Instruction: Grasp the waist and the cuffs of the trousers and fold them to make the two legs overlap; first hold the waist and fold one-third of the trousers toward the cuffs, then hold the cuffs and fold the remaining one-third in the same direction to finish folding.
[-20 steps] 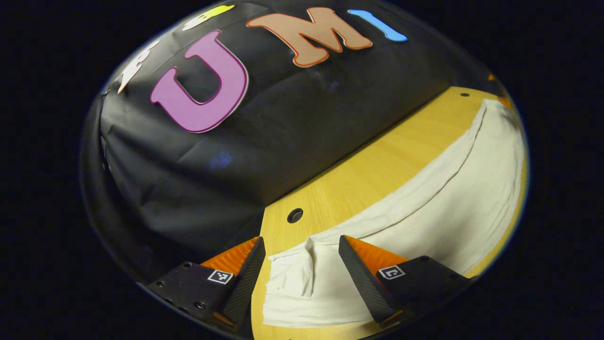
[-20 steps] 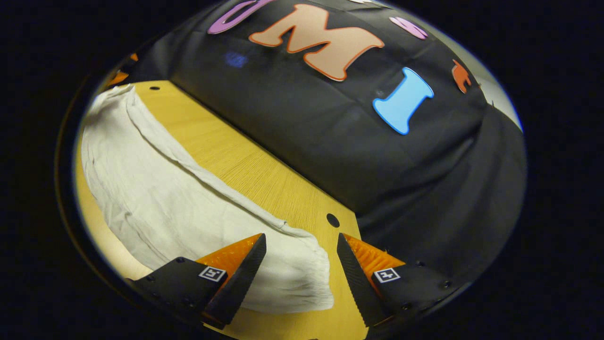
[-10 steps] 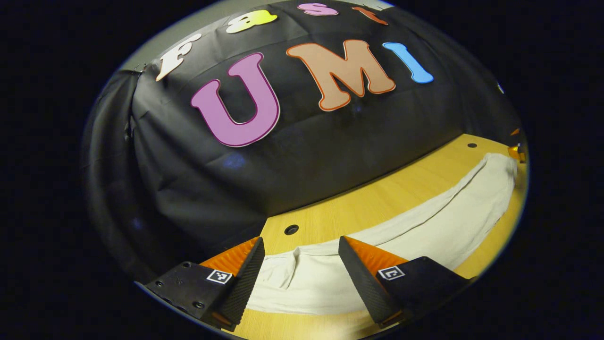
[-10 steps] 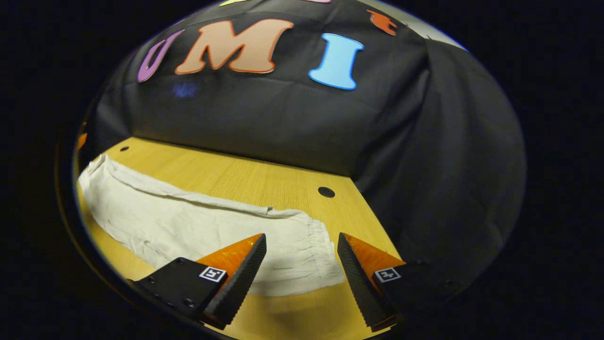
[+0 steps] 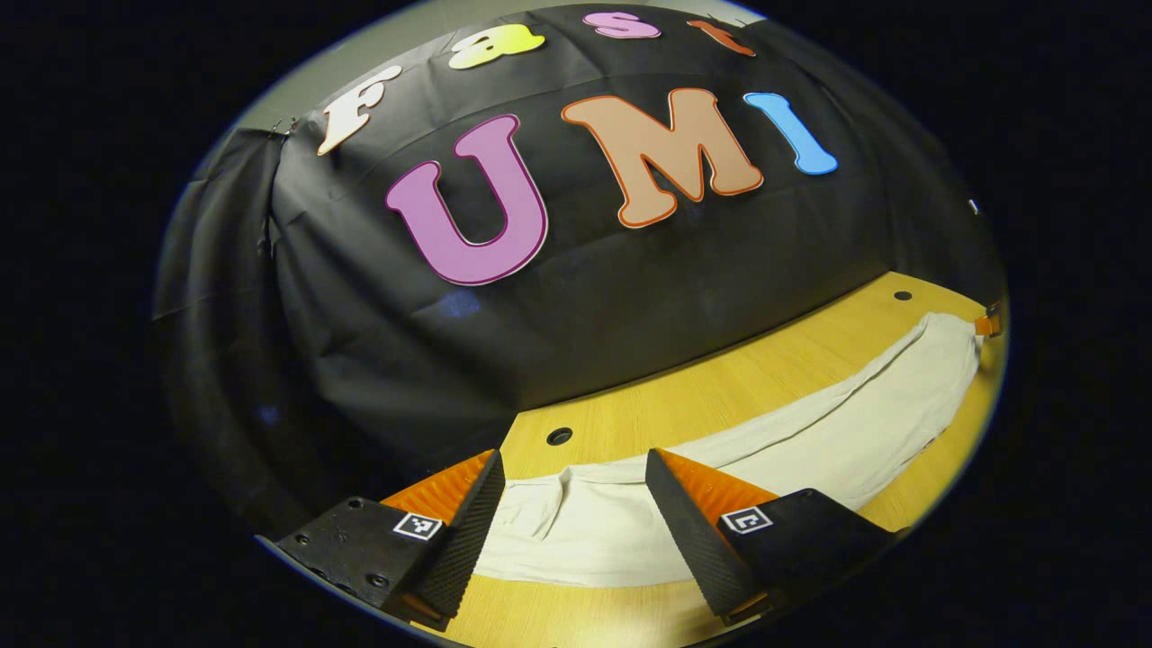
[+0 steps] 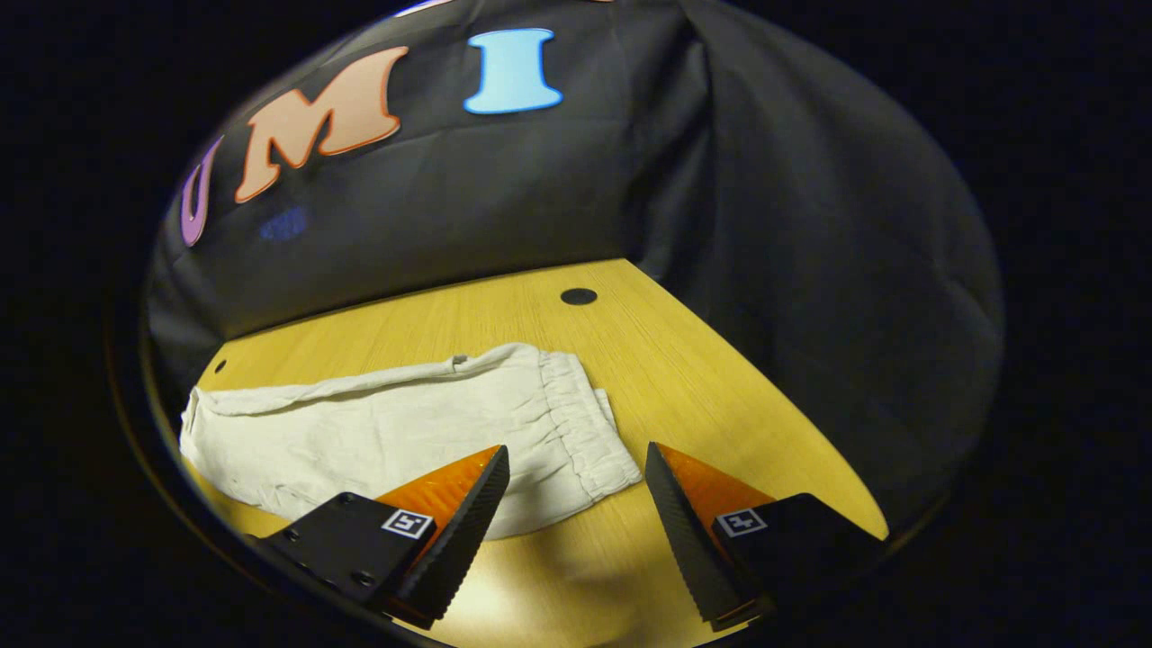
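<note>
Two views are showing the same wooden tabletop, which is filling the lower half of each frame under the dark cloth wall. Across it the pale trousers are lying flat, legs seemingly already overlapped. In the right gripper view they are stretching from the left edge toward the lower centre, with the gathered waist ending just above the fingers. In the left gripper view the trousers are running from the lower centre up to the right edge, the cuffs lying at the bottom.

Smaller still, the left tool is hanging with jaws spread either side of the cuff end, gripping nothing. The right tool is likewise standing wide apart, empty, just short of the waist.

Judging ahead, the waist fold is likely coming next. A pinch catching only the top layer could be separating the legs, and a shallow bite on the elastic band could be slipping free mid-fold, leaving a skewed third.
</note>
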### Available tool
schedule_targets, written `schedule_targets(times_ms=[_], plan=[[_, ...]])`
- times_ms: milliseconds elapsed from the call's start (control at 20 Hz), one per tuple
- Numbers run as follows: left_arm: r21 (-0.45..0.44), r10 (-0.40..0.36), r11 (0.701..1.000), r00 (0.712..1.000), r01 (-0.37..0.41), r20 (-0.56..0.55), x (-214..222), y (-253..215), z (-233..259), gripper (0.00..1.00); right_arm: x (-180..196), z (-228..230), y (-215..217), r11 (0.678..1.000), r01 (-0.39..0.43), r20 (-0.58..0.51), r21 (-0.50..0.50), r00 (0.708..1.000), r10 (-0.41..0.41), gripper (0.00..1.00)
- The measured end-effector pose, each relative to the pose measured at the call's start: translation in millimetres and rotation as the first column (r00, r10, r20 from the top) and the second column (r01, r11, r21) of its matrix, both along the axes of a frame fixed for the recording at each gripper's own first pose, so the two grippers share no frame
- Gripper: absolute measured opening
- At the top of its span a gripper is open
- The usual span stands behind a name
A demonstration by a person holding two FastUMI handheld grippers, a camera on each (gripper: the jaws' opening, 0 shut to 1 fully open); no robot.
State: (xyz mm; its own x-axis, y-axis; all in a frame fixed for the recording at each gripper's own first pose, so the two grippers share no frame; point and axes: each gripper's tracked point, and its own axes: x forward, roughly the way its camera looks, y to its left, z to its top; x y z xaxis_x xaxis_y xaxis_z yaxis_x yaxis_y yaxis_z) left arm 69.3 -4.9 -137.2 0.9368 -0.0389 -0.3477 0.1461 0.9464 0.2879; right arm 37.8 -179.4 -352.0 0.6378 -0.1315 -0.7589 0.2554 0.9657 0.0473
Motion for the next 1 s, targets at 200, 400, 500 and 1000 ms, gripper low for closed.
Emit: schedule_targets(times_ms=[200,400,500,1000], plan=[[0.015,0.003,1.0,1.0,-0.003,-0.003,-5.4,-1.3,2.6,0.96,-2.7,-17.6,-8.8,0.987,0.117,-0.043,0.108,0.993,-0.113,0.93],[0.022,0.013,1.0,1.0,-0.013,0.005,-21.1,-4.3,2.8,0.96,-1.7,-36.3,-6.8,0.971,0.171,-0.093,0.165,0.983,-0.157,0.97],[0.016,0.023,1.0,1.0,-0.023,0.003,-22.4,-5.0,3.4,0.96,-3.5,-43.6,0.8,0.957,0.197,-0.132,0.214,0.976,-0.172,0.96],[-0.003,0.074,0.997,0.997,-0.074,-0.006,-38.7,-8.2,2.0,0.96,0.5,-46.2,-3.0,0.955,0.161,-0.128,0.249,0.983,-0.132,0.15]])
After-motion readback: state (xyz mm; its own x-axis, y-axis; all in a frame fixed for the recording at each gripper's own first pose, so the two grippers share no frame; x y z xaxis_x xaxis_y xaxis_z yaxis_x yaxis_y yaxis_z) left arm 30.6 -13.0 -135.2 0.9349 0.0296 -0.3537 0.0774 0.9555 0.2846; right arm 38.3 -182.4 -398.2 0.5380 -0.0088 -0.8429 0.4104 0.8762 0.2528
